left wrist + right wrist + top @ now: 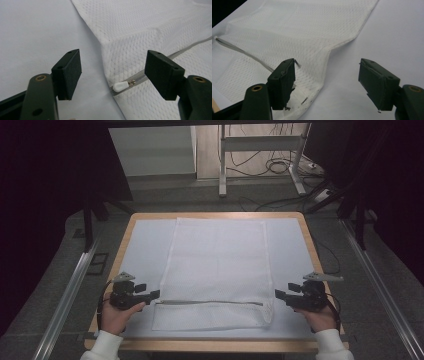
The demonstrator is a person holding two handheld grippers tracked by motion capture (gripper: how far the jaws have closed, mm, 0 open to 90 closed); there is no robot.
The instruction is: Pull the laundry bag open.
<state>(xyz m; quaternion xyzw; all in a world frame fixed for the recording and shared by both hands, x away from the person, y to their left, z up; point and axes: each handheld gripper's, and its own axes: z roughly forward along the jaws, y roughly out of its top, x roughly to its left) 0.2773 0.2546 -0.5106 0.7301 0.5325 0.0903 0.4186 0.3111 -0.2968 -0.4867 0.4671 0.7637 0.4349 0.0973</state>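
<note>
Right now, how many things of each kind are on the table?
White mesh laundry bag: 1
White zipper pull: 1
Grey zipper: 1
White table cover: 1
Black grippers: 2, the left gripper and the right gripper, both open, nothing between their fingers
Total: 6

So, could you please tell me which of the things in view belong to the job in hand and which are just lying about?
Part of the job:
- white mesh laundry bag, lying flat
- its zipper with the white pull
- left gripper, open beside the bag
- right gripper, open beside the bag
- table

Just lying about:
- cables on the floor
- metal frame legs
</note>
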